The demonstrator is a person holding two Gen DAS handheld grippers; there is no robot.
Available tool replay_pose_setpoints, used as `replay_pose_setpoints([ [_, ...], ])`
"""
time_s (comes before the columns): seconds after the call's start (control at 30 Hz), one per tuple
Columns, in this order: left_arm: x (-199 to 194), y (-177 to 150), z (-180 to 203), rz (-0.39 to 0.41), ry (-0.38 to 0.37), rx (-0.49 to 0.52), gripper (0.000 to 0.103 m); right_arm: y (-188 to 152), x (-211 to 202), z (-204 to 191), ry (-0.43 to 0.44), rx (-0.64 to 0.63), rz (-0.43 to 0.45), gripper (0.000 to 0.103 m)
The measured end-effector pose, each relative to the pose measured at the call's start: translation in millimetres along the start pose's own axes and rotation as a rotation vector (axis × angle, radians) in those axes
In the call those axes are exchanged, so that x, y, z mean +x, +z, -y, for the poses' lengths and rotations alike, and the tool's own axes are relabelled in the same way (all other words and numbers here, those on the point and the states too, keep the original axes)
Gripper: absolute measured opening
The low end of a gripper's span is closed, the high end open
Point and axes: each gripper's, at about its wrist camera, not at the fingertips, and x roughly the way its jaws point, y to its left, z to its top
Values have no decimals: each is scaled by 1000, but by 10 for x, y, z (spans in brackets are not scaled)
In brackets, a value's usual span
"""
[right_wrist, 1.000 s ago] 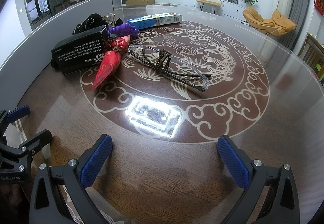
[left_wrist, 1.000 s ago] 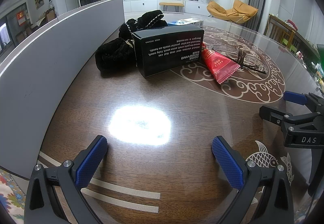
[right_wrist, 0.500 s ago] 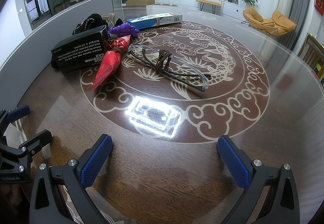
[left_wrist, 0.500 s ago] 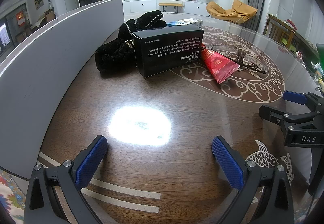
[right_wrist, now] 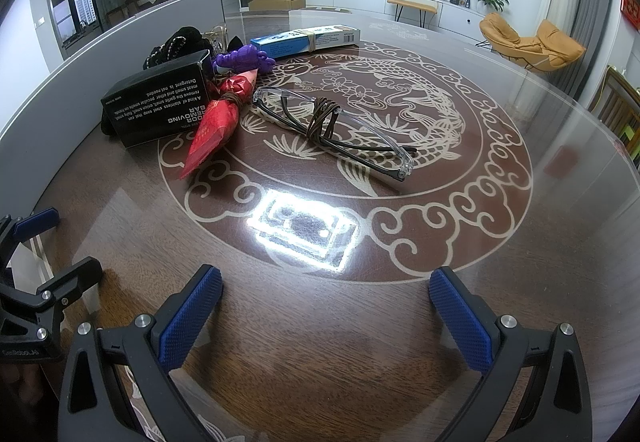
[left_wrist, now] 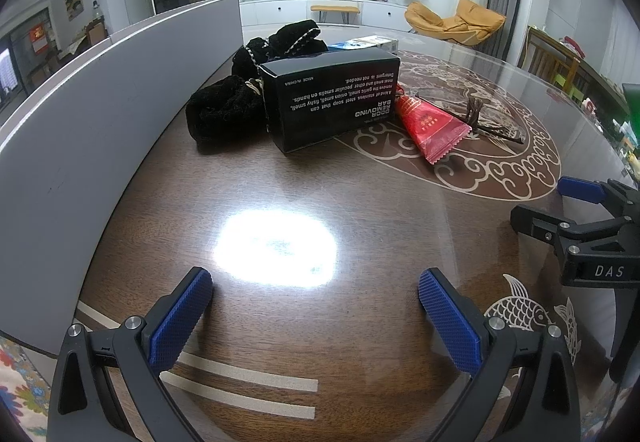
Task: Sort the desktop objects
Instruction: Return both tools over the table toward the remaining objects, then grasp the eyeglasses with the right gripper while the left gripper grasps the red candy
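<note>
No change over the last second. Left gripper (left_wrist: 316,292) and right gripper (right_wrist: 326,292) still spread wide, empty, low over table (right_wrist: 520,242). Box (right_wrist: 160,104), packet (right_wrist: 216,126), glasses (right_wrist: 332,122) untouched, clustered ahead. Sorting not begun.

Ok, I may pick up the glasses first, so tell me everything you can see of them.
The glasses have a clear, plastic-looking front and thin dark temples folded in. A brown cord is wound around their middle. They lie flat on the table's dragon pattern, slanting from near the red packet toward the right. Nothing touches them except the cord and table. Both grippers are well short of them, jaws open.
</note>
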Motion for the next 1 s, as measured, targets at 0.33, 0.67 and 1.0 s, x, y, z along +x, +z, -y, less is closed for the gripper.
replay_pose_setpoints([
  [0.33, 2, -11, -37, -24, -7, 6, 103, 0, 1, 0, 0, 0, 0, 103],
  [0.67, -30, -66, -73, -28, -17, 17, 103, 0, 0, -2, 0, 0, 0, 103],
  [1.0, -28, -82, -69, -12, -9, 13, 103, 48, -17, 2, 47, -48, -27, 101],
])
